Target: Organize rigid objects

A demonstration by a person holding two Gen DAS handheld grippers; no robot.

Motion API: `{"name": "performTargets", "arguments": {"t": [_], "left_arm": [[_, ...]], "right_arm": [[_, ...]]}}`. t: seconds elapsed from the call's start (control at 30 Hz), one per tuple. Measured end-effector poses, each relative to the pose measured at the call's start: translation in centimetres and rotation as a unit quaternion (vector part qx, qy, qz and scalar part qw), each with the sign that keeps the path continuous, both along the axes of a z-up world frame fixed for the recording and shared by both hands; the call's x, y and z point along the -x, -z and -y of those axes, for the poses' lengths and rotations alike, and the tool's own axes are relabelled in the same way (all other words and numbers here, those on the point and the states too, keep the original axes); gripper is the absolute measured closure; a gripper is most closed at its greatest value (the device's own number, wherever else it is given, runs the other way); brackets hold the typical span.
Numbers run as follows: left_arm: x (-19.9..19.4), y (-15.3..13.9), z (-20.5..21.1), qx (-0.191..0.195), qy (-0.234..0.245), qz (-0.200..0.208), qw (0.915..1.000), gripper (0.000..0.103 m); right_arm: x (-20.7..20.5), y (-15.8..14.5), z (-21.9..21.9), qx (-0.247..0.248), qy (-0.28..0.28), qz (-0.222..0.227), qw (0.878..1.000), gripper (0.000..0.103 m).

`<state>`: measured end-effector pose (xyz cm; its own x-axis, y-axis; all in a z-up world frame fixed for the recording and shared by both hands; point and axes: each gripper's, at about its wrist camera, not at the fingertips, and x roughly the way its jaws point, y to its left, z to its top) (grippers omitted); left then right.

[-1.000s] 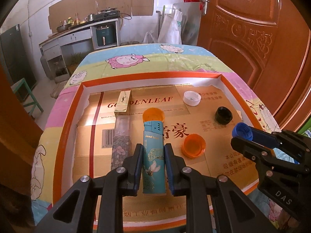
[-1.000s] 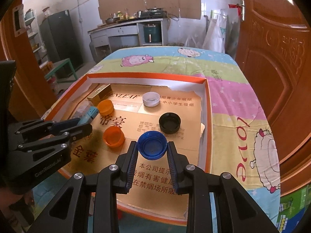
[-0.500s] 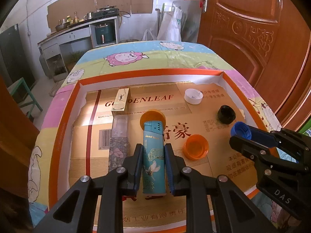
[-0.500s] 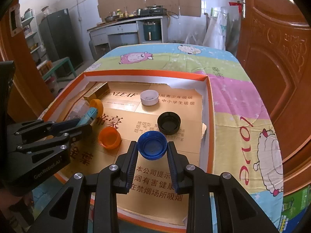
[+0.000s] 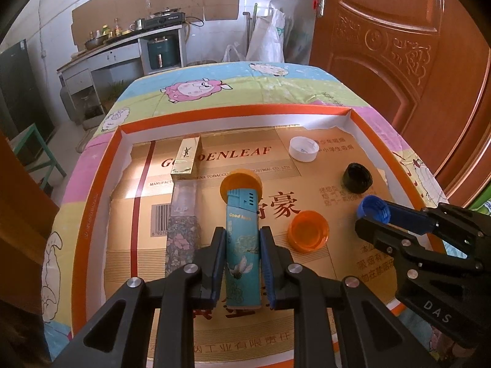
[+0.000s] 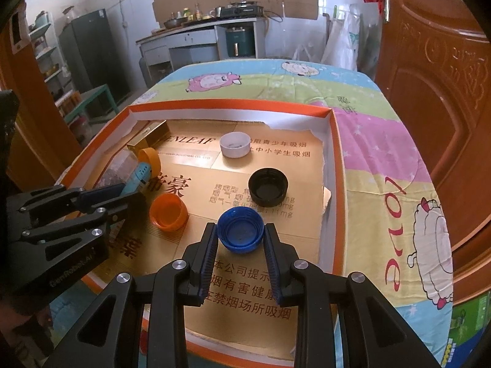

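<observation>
My left gripper (image 5: 242, 239) is shut on a teal lighter (image 5: 242, 245) and holds it over the near part of the orange-rimmed cardboard tray (image 5: 236, 112). My right gripper (image 6: 240, 234) is shut on a blue bottle cap (image 6: 240, 230), held above the tray's right side; the cap also shows in the left wrist view (image 5: 373, 208). In the tray lie two orange caps (image 5: 308, 230) (image 5: 241, 179), a black cap (image 5: 357, 178), a white cap (image 5: 303, 148), a gold box (image 5: 186, 158) and a clear floral-patterned box (image 5: 183, 224).
The tray sits on a table with a cartoon-sheep cloth (image 5: 196, 87). A brown wooden door (image 5: 399, 46) stands at the right. A kitchen counter (image 5: 122, 43) and a green stool (image 5: 33, 141) are beyond the table.
Both grippers have pulled back and risen slightly with their objects still held, so the tray looks a little farther away. The objects in the tray have not moved.
</observation>
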<state>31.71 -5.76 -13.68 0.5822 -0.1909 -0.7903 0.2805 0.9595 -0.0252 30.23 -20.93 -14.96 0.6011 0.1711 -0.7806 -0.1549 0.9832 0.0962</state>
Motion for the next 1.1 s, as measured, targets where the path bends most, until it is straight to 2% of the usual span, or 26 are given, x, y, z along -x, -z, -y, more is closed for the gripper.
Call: {"name": "performTargets", "arguments": {"t": [0.1, 0.17, 0.23, 0.73, 1.1], "left_arm": [[0.2, -0.3, -0.1, 0.008, 0.0, 0.003, 1.0, 0.08], [0.6, -1.1, -0.3, 0.014, 0.001, 0.019, 0.9997, 0.08], [0.8, -1.5, -0.1, 0.008, 0.005, 0.025, 0.9996, 0.08], [0.5, 0.1, 0.6, 0.0, 0.018, -0.003, 0.9998, 0.08], [0.3, 0.3, 0.7, -0.007, 0.021, 0.004, 0.9997, 0.08]], "right_arm": [[-0.1, 0.0, 0.0, 0.001, 0.001, -0.001, 1.0, 0.072], [-0.1, -0.1, 0.1, -0.002, 0.004, 0.001, 1.0, 0.072], [-0.1, -0.2, 0.2, -0.004, 0.007, 0.003, 1.0, 0.072], [0.1, 0.0, 0.1, -0.003, 0.006, -0.001, 1.0, 0.072], [0.0, 0.2, 0.2, 0.001, 0.008, -0.003, 1.0, 0.072]]}}
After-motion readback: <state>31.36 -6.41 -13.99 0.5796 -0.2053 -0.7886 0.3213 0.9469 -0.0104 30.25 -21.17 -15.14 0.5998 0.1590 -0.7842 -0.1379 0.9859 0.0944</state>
